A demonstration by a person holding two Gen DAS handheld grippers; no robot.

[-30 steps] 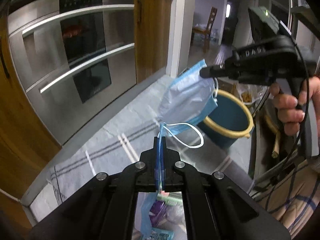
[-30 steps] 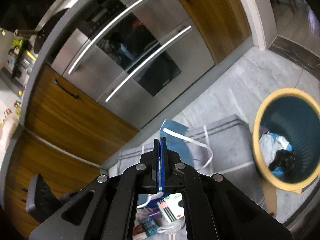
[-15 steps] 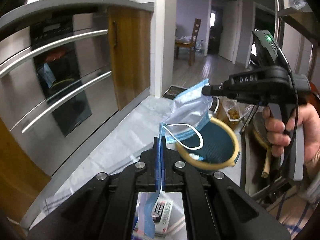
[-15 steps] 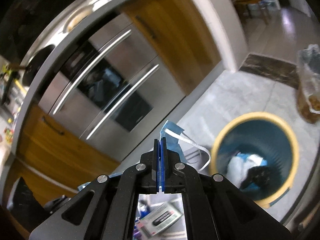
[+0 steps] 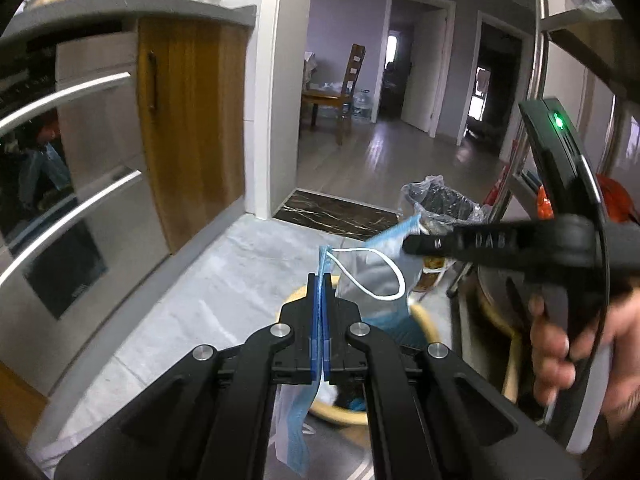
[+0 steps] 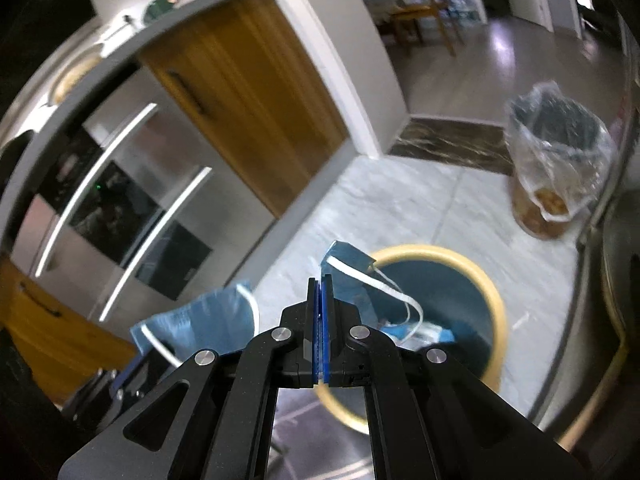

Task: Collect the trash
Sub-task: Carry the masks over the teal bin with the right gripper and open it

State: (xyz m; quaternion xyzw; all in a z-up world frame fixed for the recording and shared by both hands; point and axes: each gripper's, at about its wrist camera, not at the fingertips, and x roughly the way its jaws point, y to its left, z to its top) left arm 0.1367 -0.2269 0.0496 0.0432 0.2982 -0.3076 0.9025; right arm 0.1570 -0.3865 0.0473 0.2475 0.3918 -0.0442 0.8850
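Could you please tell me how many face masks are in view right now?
2: one mask pinched in the left tongs, the other mask in the right tongs, above the blue bin, whose blurred contents may hide more.

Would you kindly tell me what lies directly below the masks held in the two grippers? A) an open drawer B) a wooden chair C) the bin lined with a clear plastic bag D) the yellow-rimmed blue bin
D: in the right wrist view the mask hangs over the yellow-rimmed blue bin.
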